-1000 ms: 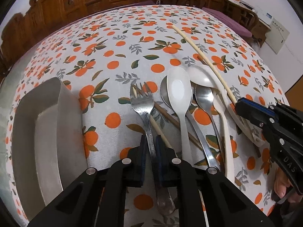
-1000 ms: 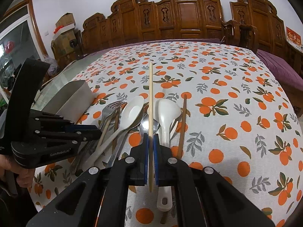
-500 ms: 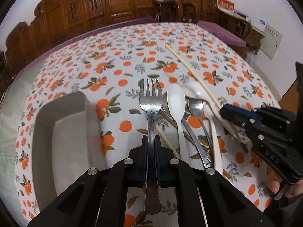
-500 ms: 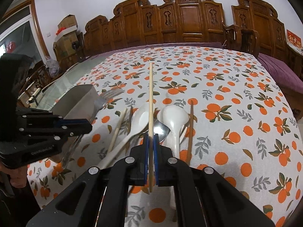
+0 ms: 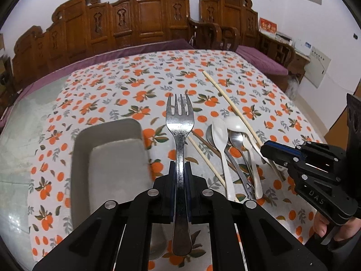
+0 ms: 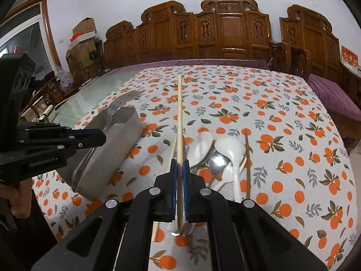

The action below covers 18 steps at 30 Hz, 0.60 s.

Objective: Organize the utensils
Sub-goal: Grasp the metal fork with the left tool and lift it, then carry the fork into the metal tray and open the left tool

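Note:
My left gripper (image 5: 180, 167) is shut on a steel fork (image 5: 179, 122), held off the table with its tines pointing away. Just left of the fork lies a grey rectangular tray (image 5: 83, 158). In the right wrist view the fork (image 6: 117, 106) hangs over the tray (image 6: 126, 135), gripped by the left gripper (image 6: 101, 135). My right gripper (image 6: 179, 164) is shut on a pale chopstick (image 6: 179, 117), lifted and pointing forward. From the left wrist view the right gripper (image 5: 267, 152) and its chopstick (image 5: 227, 99) sit at right. White and steel spoons (image 5: 222, 135) and other chopsticks (image 6: 247, 158) lie on the cloth.
An orange-print tablecloth (image 6: 293, 158) covers the table, with bare glass (image 5: 15, 158) at its left side. Carved wooden chairs (image 6: 225, 33) line the far edge. A hand (image 5: 325, 225) holds the right tool, another hand (image 6: 20, 198) the left.
Both grippers have risen with their loads. The fork has left the pile and moved left toward the tray. The chopstick has lifted off the spoons.

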Tool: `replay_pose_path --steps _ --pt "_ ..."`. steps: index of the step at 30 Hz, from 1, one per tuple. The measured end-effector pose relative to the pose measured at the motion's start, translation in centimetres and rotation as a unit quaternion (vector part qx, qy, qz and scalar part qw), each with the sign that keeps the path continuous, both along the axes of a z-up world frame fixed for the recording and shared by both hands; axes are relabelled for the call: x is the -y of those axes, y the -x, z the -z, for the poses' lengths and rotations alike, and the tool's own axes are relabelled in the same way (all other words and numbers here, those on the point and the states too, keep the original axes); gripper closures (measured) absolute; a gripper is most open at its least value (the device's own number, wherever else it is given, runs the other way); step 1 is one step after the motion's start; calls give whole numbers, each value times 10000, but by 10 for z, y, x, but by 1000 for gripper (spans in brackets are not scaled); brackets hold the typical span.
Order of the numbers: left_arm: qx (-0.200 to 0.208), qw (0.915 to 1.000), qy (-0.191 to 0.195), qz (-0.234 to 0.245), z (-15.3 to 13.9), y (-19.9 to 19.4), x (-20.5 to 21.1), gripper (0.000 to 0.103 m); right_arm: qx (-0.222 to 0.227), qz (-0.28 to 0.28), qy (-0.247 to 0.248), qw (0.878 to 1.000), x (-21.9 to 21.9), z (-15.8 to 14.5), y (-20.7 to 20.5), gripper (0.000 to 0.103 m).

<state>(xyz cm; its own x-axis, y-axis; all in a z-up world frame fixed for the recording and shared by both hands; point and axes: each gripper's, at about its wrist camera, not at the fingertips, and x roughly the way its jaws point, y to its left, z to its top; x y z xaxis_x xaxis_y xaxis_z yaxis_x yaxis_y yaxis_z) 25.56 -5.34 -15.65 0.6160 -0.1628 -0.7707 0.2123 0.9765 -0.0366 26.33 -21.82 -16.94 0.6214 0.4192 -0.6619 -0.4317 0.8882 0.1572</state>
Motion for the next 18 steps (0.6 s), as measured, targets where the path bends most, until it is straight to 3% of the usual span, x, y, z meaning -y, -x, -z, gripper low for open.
replay_pose_path --steps 10,18 --pt "320 9994 151 -8 -27 16 -39 97 26 108 -37 9999 -30 -14 7 97" --pt "181 9995 128 -213 -8 3 -74 97 -61 62 -146 9999 -57 -16 6 97"
